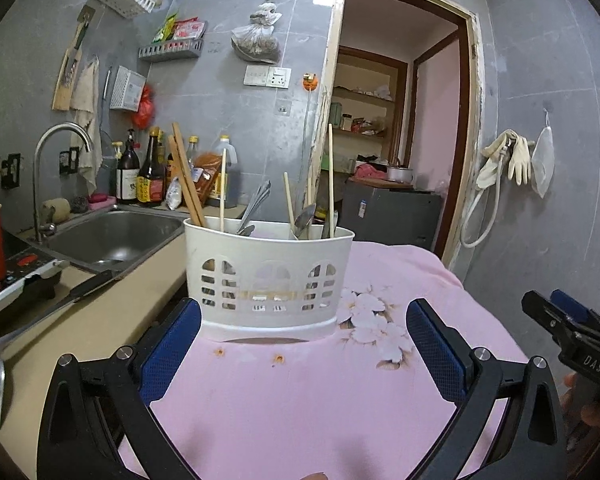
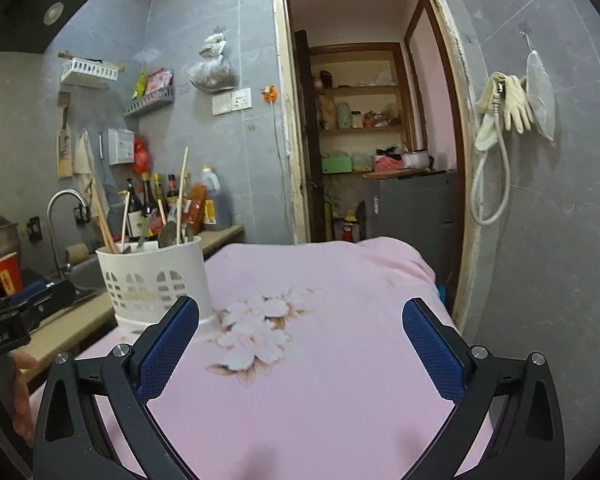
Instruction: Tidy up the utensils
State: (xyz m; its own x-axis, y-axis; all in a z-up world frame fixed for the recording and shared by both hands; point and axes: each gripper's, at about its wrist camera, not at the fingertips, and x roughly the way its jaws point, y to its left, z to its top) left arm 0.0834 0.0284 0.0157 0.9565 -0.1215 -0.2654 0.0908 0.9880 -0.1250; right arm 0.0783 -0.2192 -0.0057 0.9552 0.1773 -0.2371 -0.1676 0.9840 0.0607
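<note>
While both claws hang spread wide and empty over the pink cloth (image 2: 340, 380), plenty to go wrong. Left claw (image 1: 304, 344) just short of the white utensil holder (image 1: 268, 280), standing upright at the surface's far left edge, beside the sink (image 1: 112, 240). Easily tipped by a careless nudge: tall, top-heavy with chopsticks (image 1: 186, 176) and spoons (image 1: 305, 220). Loose cloth apt to slide underneath. Right claw (image 2: 300, 344) near centre, idle.

My left claw (image 1: 303, 334) hangs with fingers wide apart over bare pink cloth (image 1: 300, 400) — open room ahead until the white utensil caddy (image 1: 269, 276) blocks the way, chopsticks (image 1: 186, 174) and spoons (image 1: 304, 218) sticking up. My right claw (image 2: 301, 334) faces open cloth — the caddy stands to its left.
</note>
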